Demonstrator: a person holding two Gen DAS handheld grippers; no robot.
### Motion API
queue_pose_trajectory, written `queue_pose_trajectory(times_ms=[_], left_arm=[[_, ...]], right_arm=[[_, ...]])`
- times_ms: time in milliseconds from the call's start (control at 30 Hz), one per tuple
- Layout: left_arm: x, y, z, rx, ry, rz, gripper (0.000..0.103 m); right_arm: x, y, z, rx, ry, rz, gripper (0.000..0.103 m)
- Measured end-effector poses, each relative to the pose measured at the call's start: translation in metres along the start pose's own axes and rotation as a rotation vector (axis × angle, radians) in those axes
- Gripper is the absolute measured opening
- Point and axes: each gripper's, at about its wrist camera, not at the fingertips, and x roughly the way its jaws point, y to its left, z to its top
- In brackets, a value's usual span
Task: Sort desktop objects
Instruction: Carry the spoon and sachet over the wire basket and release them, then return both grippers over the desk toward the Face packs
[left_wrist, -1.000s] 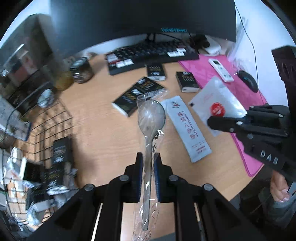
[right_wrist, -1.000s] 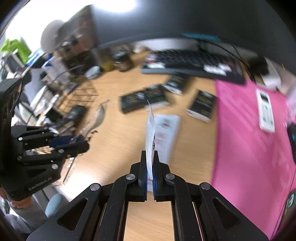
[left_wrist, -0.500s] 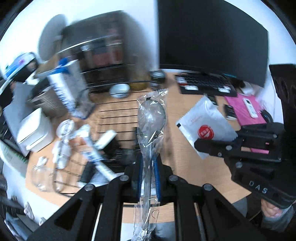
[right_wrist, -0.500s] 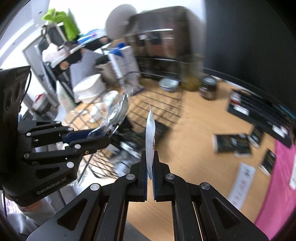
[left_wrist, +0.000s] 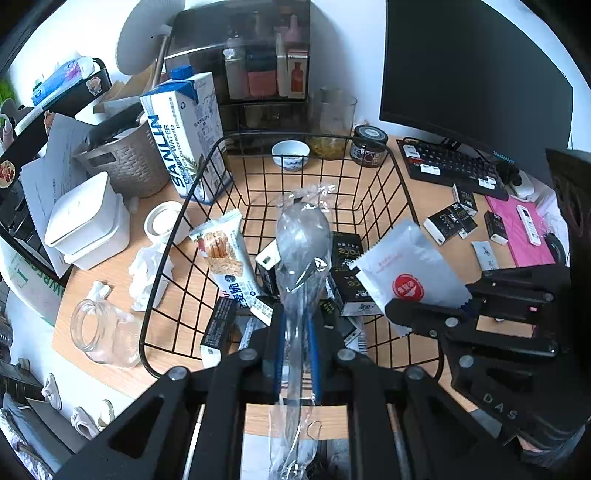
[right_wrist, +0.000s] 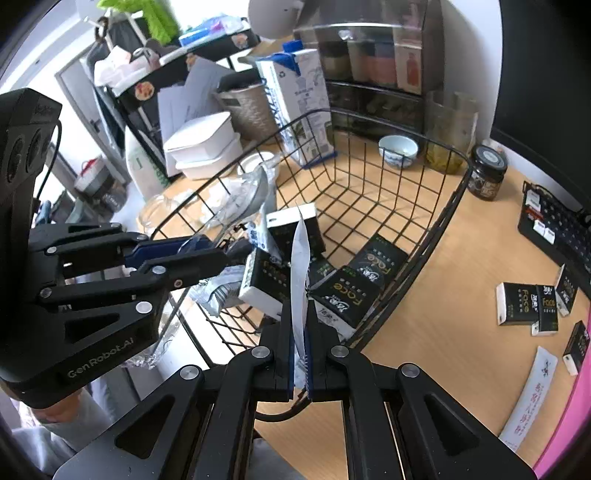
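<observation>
Over wire basket (left_wrist: 400, 184), wrapped spoon (left_wrist: 303, 243), white sachet (left_wrist: 406, 273), both gripped

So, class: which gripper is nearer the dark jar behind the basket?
Right. The right gripper, holding a white sachet, sits at the basket's jar-side wall. The left gripper, holding a wrapped spoon, is farther from the jar.

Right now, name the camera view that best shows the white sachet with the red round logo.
Left wrist view: the white sachet with the red round logo faces the lens, pinched by the right gripper. Right wrist view shows only its thin edge.
</observation>
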Motion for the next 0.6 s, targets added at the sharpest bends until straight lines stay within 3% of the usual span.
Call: queue_pose_trajectory(times_ms=[67, 133, 167, 233, 600], left_arm=[[-0.003, 0.001, 0.0, -0.006, -0.017, 0.001, 0.024], [-0.007, 0.002, 0.0, -0.013, -0.036, 0.003, 0.059], [-0.011, 0.002, 0.001, -0.016, -0.056, 0.009, 0.064], [-0.018, 0.001, 0.001, -0.01, -0.081, 0.026, 0.066], [-0.023, -0.035, 0.008, 0.044, -0.08, -0.003, 0.066]], right_arm=[[-0.002, 0.0, 0.0, -0.002, -0.012, -0.006, 0.007], [-0.003, 0.001, 0.001, -0.001, -0.018, -0.012, 0.014], [-0.004, 0.0, 0.0, 0.001, -0.021, -0.013, 0.017], [-0.008, -0.001, -0.001, 0.007, -0.032, -0.016, 0.026], [-0.049, -0.042, -0.019, 0.095, -0.095, -0.022, 0.048]])
